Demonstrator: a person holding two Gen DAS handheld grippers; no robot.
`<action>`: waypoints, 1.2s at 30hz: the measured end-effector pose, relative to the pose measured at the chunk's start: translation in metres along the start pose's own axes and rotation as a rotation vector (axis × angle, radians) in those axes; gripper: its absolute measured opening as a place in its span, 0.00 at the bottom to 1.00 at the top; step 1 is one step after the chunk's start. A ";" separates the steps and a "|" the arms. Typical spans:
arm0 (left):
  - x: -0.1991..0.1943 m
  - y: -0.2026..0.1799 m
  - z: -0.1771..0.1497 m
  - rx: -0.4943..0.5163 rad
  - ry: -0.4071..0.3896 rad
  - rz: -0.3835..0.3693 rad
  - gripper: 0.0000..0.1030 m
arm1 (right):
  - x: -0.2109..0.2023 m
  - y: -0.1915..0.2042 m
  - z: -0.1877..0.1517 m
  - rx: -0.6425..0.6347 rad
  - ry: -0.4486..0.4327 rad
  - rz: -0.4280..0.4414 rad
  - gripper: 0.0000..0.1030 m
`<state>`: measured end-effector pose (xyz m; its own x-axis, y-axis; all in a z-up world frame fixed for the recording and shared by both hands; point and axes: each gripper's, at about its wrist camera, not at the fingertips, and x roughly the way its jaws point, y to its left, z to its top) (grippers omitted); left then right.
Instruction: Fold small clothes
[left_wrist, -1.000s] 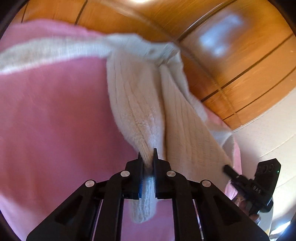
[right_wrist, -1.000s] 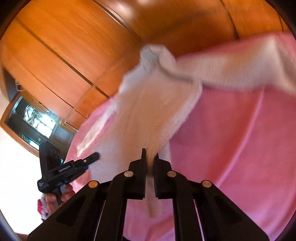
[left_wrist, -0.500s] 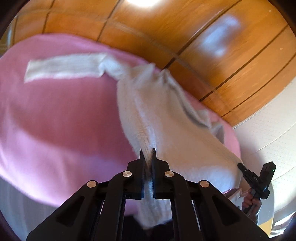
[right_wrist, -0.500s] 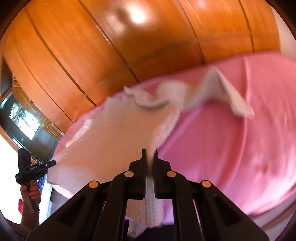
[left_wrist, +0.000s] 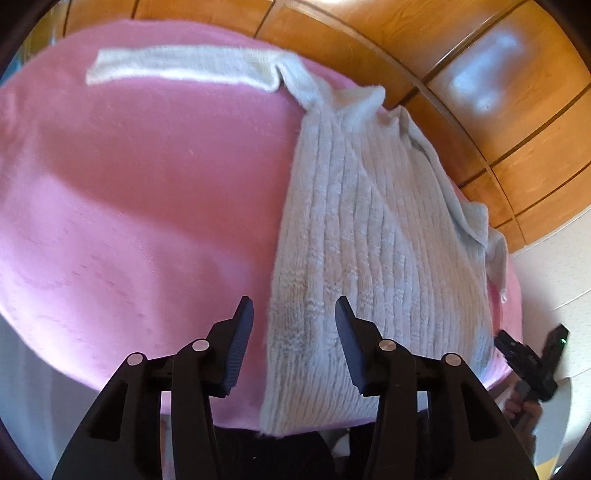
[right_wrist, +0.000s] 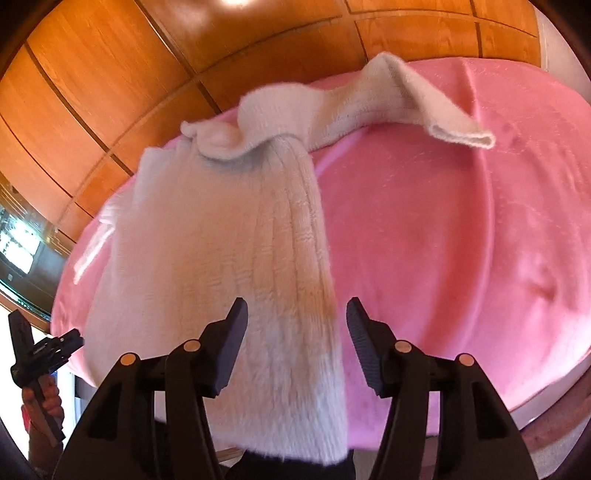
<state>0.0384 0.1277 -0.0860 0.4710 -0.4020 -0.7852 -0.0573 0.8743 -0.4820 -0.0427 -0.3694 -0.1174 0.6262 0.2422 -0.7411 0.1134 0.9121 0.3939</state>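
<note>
Nearest the lens in the left wrist view, the left gripper (left_wrist: 294, 321) has its jaws apart; they have just been opening, and the hem of the white knit sweater (left_wrist: 369, 236) lies between the pads without being pinched. The right gripper (right_wrist: 297, 321) shows the same in its own view: jaws apart after just opening, the hem's other corner lying loose between them and hanging a little over the near edge of the pink-covered bench (left_wrist: 129, 206). Beyond the jaws, the sweater's ribbed body runs away from the cameras, flat on the pink cover, toward the wood-panelled wall (left_wrist: 498, 122). At the far end the collar and shoulders are bunched, and one sleeve (left_wrist: 177, 68) stretches out sideways across the pink cover; in the right wrist view that sleeve (right_wrist: 424, 107) looks humped and partly doubled over rather than flat. The other sleeve seems tucked along the far side of the body, though the folds there are hard to read. The knit looks soft, fuzzy and light, with no stiffness of its own, so it should drape and sag wherever it is unsupported and stretch if pulled from one point. A fair judgement is to take it at two matching points, such as the shoulder seam and the cuff of the spread sleeve, pinching enough thickness of the knit that the fluffy surface does not slip out.
</note>
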 end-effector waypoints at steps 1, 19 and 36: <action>0.005 0.001 -0.002 -0.004 0.010 -0.006 0.43 | 0.010 0.001 0.001 0.001 0.013 -0.004 0.54; -0.013 -0.001 -0.030 0.093 0.013 0.068 0.17 | 0.018 0.008 -0.007 -0.063 0.086 -0.016 0.09; 0.026 -0.122 0.003 0.322 -0.090 0.046 0.49 | 0.053 -0.032 0.102 -0.272 -0.150 -0.492 0.37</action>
<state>0.0603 0.0115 -0.0470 0.5509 -0.3470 -0.7590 0.1943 0.9378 -0.2878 0.0652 -0.4194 -0.1140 0.6545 -0.2633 -0.7087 0.2292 0.9624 -0.1459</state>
